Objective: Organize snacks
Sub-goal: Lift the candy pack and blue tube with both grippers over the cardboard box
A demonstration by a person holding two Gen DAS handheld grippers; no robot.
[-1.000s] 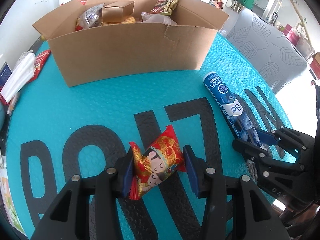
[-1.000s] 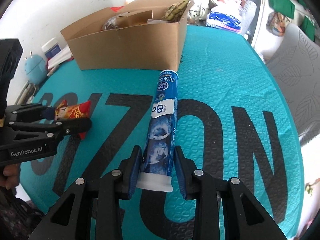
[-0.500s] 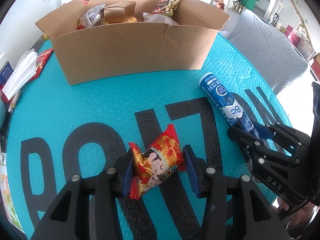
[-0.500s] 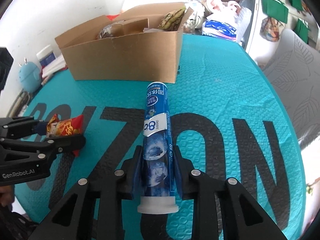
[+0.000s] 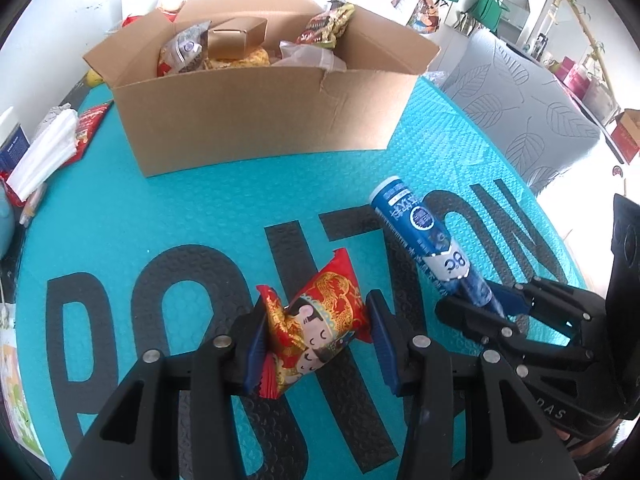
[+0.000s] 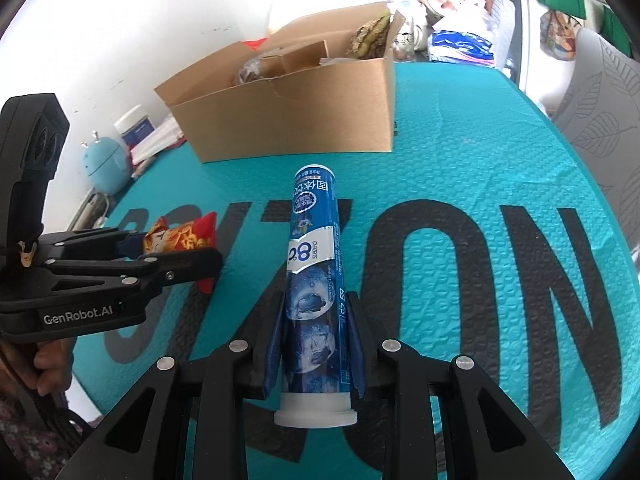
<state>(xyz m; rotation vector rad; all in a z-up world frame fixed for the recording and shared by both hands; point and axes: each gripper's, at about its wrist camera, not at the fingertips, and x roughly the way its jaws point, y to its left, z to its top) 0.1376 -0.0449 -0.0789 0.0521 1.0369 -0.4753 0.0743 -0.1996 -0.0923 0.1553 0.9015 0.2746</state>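
A red and gold snack packet [image 5: 316, 328] with a cartoon figure sits between the blue pads of my left gripper [image 5: 316, 312], which is shut on it just above the teal mat [image 5: 200, 208]. The same packet [image 6: 180, 236] and left gripper [image 6: 176, 246] appear at the left of the right wrist view. My right gripper [image 6: 316, 304] is shut on the lower part of a long blue tube [image 6: 316, 248] with a white cap, pointing away from me. The tube [image 5: 424, 236] and right gripper [image 5: 480, 300] also show in the left wrist view. An open cardboard box [image 5: 260, 120] holding several snacks stands behind.
The box [image 6: 296, 120] fills the back of the mat. A stack of white napkins [image 5: 44, 152] and a light blue round gadget [image 6: 104, 164] lie at the left edge. A grey leaf-patterned seat [image 5: 532, 116] stands to the right. A hand [image 6: 48, 364] holds the left gripper.
The right jaws have closed on the blue tube and tipped it up off the mat. The left gripper and its red packet have hardly moved.
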